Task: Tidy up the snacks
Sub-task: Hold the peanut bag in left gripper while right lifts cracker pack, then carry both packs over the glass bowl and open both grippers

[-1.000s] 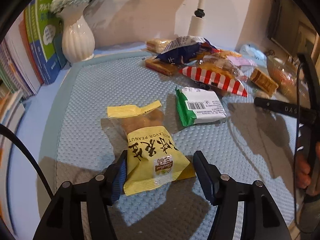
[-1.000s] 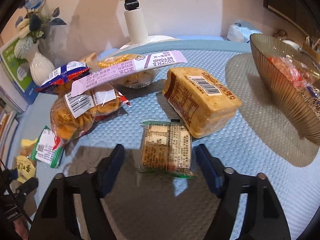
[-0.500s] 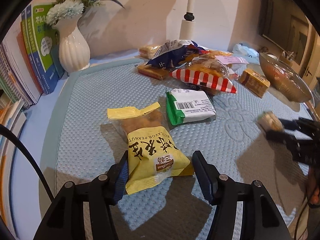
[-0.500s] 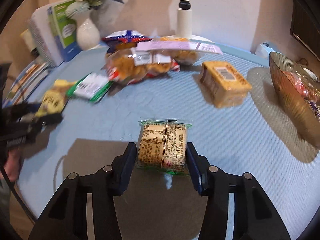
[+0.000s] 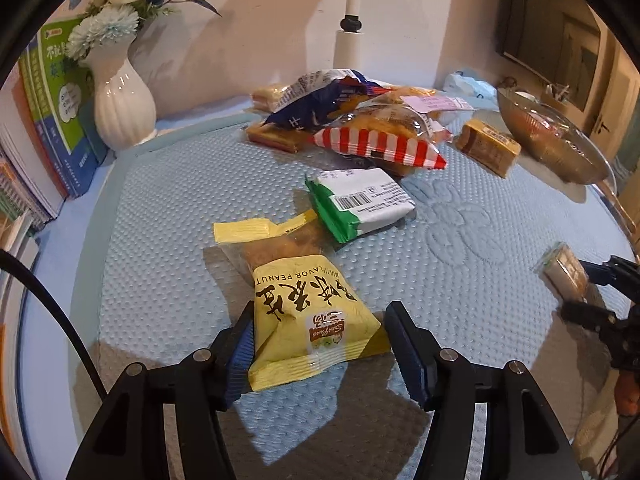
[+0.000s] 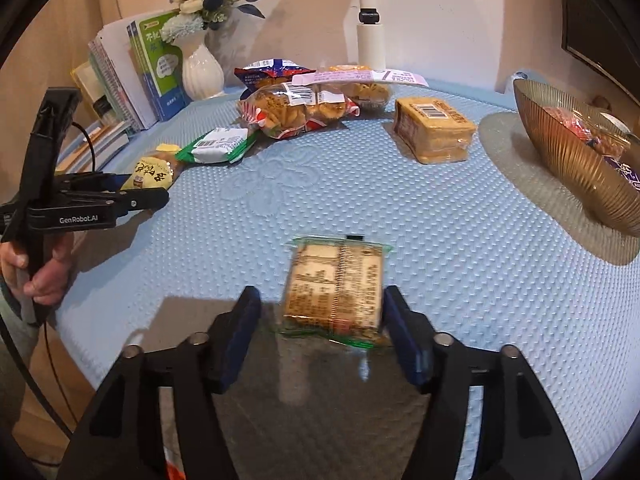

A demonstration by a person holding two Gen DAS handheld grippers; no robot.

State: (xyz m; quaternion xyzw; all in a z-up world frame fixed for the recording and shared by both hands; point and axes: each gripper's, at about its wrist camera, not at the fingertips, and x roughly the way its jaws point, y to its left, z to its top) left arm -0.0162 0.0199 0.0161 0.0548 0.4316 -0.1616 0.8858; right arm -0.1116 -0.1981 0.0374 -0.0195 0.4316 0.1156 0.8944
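Note:
My left gripper [image 5: 320,344] is open with its pads on either side of a yellow peanut snack bag [image 5: 308,316] that lies on the blue table mat [image 5: 160,240]. My right gripper [image 6: 324,330] is open around a small green-edged cracker packet [image 6: 334,288]; the right pad touches it and the left pad stands clear. The packet looks blurred. The same packet shows at the right gripper in the left wrist view [image 5: 564,272]. A brown ribbed bowl [image 6: 576,152] with snacks in it stands at the right.
A green-and-white packet [image 5: 360,204], a red-striped bag [image 5: 380,140], a blue bag [image 5: 320,100], a pink-labelled bag [image 6: 360,80] and a tan wrapped block [image 6: 434,128] lie at the back. A white vase [image 5: 122,100], books [image 5: 52,112] and a lamp post [image 6: 370,40] stand behind.
My right gripper closed on the cracker packet, carried it towards the table's front edge, then opened its jaws around it. My left gripper stayed around the yellow bag.

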